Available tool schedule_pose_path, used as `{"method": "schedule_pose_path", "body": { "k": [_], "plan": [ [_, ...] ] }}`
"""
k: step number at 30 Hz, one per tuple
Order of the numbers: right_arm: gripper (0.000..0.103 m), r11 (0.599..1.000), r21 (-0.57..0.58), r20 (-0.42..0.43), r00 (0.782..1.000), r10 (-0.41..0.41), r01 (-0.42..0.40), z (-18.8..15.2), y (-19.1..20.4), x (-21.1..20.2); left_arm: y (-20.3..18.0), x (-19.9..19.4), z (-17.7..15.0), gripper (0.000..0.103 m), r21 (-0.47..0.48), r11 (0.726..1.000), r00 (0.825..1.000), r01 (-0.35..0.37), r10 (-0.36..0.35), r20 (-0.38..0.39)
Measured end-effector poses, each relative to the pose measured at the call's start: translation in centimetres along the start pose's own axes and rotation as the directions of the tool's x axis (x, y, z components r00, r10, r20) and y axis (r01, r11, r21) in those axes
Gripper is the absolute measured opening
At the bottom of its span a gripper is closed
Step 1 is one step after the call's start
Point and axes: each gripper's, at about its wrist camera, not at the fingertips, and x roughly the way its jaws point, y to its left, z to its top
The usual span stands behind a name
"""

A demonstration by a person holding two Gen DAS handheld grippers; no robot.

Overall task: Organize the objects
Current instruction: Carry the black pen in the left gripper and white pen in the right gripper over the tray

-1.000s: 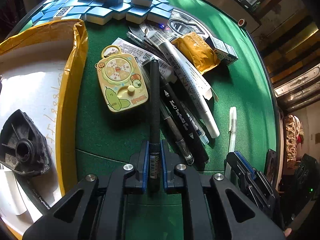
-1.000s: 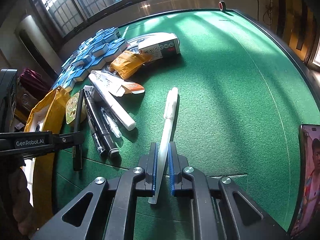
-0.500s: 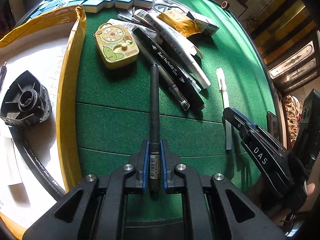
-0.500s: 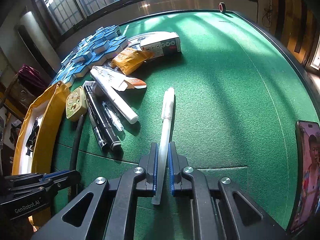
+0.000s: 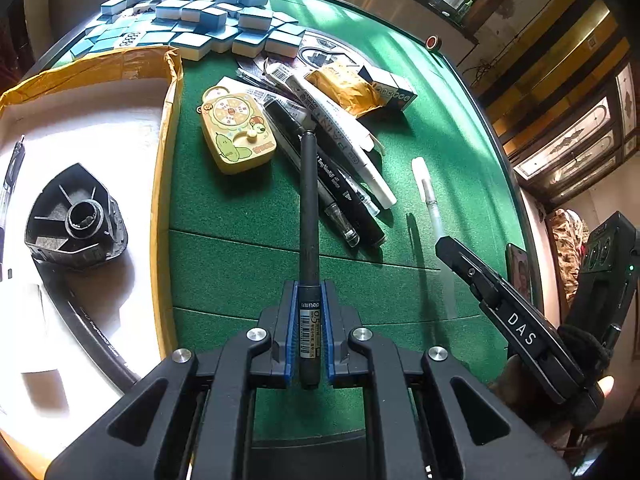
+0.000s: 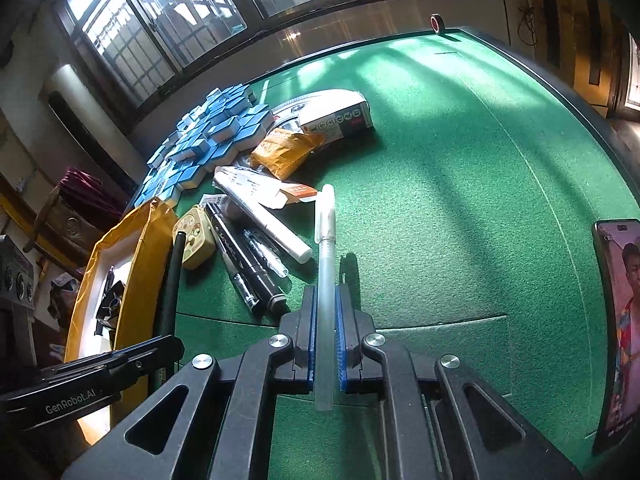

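the left tongs (image 5: pixel 310 334) pinch a black pen (image 5: pixel 308 216) by its tail, the right tongs (image 6: pixel 325 334) a white pen (image 6: pixel 325 264), both lifted off the table (image 5: pixel 248 208) beside the yellow box (image 5: pixel 162 184), probably to drop them inside.

phone (image 6: pixel 618 320) cut off, mahjong tiles (image 5: pixel 200 8) markings unreadable

Right gripper (image 6: pixel 325 332) clamped on a white pen (image 6: pixel 325 264) above the green table (image 6: pixel 460 208).
The left gripper (image 6: pixel 152 354), at the near left edge, holds a black pen (image 6: pixel 173 280), probably just over the yellow box (image 6: pixel 144 248). More pens (image 6: pixel 256 264) lie loose toward the left edge, with blue tiles (image 6: pixel 208 136) heaped behind. A phone (image 6: pixel 620 320) lies at the right edge.
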Motion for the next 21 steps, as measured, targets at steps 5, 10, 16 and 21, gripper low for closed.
{"method": "schedule_pose_path", "body": {
  "k": [5, 10, 16, 21],
  "plan": [
    [0.008, 0.998, -0.015, 0.036, 0.997, 0.068, -0.068, -0.1, 1.4, -1.3, 0.8, -1.2, 0.2, 0.009, -0.035, 0.997, 0.998, 0.064, -0.064, -0.006],
    [0.008, 0.991, -0.05, 0.034, 0.991, 0.128, -0.126, -0.5, 3.5, -1.7, 2.1, -3.0, 0.1, 0.009, -0.069, 0.992, 0.994, 0.107, -0.106, 0.017],
    [0.008, 0.969, -0.116, -0.002, 0.976, 0.218, -0.216, -1.4, 7.4, -1.4, 5.0, -6.1, 0.2, 0.009, -0.127, 0.98, 0.987, 0.155, -0.147, 0.065],
    [0.008, 0.945, -0.178, -0.04, 0.961, 0.273, -0.275, -2.0, 11.1, -0.6, 8.7, -9.2, 0.4, 0.009, -0.189, 0.973, 0.987, 0.129, -0.107, 0.122]
  ]
}}
